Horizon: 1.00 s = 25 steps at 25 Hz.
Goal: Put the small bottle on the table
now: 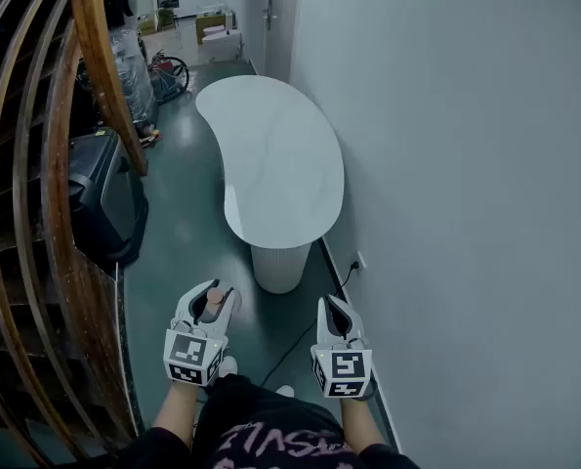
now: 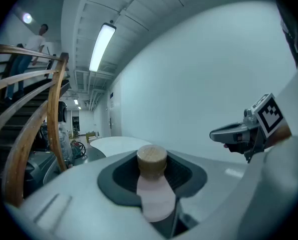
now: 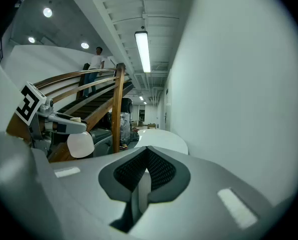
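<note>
Small bottle (image 2: 152, 184) sat pinched in our left tongs (image 1: 219, 293), well apart from the desk (image 1: 270, 154) at 12 o'clock. Our right tongs (image 1: 335, 307) were pressed together, empty. We judged it best to carry it upright and steady.

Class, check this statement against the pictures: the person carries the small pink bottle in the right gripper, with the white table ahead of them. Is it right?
Not quite. The small bottle sits between the jaws of the left gripper, not the right, as the left gripper view shows. The right gripper is shut on nothing. The white table does lie ahead.
</note>
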{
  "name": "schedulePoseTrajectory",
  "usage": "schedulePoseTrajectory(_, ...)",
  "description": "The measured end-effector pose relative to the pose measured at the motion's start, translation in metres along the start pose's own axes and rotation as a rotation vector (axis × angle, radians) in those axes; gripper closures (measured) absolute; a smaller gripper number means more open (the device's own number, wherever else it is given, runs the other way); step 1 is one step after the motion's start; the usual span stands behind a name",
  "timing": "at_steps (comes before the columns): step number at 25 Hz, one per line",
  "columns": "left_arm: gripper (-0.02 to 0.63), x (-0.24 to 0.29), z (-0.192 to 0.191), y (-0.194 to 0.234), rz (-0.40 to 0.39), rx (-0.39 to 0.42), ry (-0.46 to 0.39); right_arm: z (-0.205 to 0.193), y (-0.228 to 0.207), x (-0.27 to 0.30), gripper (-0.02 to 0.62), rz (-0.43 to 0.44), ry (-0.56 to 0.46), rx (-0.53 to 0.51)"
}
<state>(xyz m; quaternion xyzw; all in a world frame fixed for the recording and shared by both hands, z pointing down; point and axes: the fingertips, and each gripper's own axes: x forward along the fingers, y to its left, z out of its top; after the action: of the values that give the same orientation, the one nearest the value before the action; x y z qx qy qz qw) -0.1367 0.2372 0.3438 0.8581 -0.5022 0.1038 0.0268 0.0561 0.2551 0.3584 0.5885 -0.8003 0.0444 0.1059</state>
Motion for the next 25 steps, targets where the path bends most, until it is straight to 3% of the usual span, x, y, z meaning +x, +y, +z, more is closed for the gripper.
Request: schedulePoseTrajectory(25,0.472,-0.003,0.009,-0.013,0.001,0.011,-0.016,0.000,-0.012,-0.013,0.583,-0.019,-0.046,0.047)
